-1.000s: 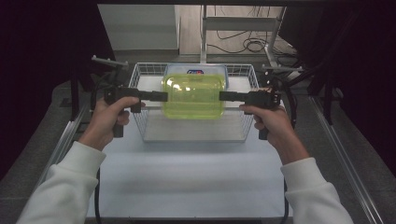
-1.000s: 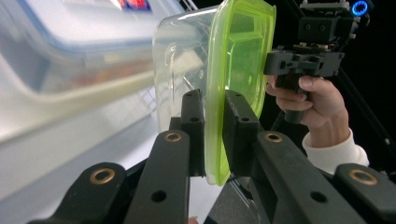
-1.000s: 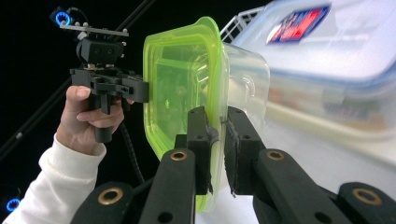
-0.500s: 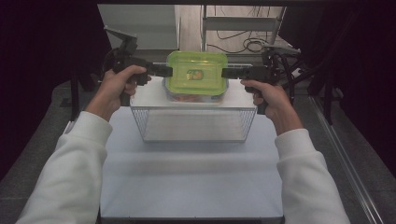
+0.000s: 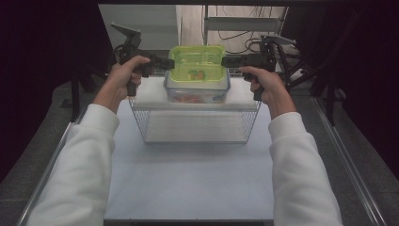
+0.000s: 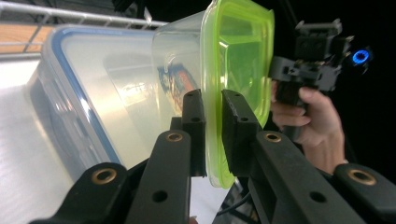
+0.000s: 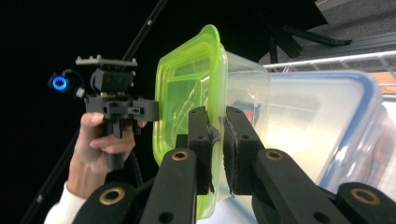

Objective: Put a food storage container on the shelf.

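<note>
Both grippers, left at nine o'clock and right at three, are clamping the green lid's rim of the box, hovering over a blue-rimmed tub beyond the basket; probably light, stiff, slippery plastic, best pinched at opposite rims.

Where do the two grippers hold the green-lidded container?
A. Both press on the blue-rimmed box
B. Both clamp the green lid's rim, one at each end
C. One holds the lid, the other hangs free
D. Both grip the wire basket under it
B: the left gripper and the right gripper each pinch the rim of the green lid at opposite ends.
</note>
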### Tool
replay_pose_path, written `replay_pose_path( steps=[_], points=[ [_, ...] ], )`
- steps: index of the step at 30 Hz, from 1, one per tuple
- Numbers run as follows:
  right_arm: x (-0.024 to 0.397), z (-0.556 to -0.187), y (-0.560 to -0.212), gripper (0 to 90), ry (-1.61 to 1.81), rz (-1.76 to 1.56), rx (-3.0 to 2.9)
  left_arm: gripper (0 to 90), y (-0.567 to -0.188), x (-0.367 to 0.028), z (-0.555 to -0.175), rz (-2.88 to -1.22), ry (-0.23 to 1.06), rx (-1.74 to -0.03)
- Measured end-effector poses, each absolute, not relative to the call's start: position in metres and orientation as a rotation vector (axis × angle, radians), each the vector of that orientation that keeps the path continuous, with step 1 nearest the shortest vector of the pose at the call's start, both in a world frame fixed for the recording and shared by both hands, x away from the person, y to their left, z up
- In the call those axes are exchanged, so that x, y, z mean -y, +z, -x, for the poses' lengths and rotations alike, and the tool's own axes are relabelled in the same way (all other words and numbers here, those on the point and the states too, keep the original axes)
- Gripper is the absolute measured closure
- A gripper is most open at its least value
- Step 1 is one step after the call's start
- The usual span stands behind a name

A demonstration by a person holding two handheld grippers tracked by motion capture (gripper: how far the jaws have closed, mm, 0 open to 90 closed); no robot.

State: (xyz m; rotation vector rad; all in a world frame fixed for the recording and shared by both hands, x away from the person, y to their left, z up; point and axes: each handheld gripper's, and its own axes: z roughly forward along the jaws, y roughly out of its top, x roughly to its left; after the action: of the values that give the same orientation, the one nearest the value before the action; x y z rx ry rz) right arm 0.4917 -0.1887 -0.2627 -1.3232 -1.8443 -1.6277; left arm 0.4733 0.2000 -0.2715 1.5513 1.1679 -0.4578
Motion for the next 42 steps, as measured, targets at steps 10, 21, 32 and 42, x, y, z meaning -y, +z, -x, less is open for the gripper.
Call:
replay_pose_path(
  steps=[10, 21, 32, 42],
  points=[
    [0.188, -0.501, -0.277, 77.6, -1.666, 1.365, 1.755, 78.3, -0.280, -0.199, -0.478, -1.472, -0.453, -1.197],
    [0.184, -0.504, -0.282, 72.6, -1.652, 1.408, 1.754, 72.6, -0.284, -0.195, -0.482, -1.461, -0.416, -1.225],
    [0.178, -0.500, -0.278, 54.9, -1.676, 1.432, 1.821, 39.7, -0.283, -0.191, -0.483, -1.471, -0.393, -1.211],
    [0.197, -0.488, -0.265, 46.4, -1.751, 1.450, 1.893, 29.8, -0.273, -0.197, -0.464, -1.510, -0.254, -1.159]
  ],
)
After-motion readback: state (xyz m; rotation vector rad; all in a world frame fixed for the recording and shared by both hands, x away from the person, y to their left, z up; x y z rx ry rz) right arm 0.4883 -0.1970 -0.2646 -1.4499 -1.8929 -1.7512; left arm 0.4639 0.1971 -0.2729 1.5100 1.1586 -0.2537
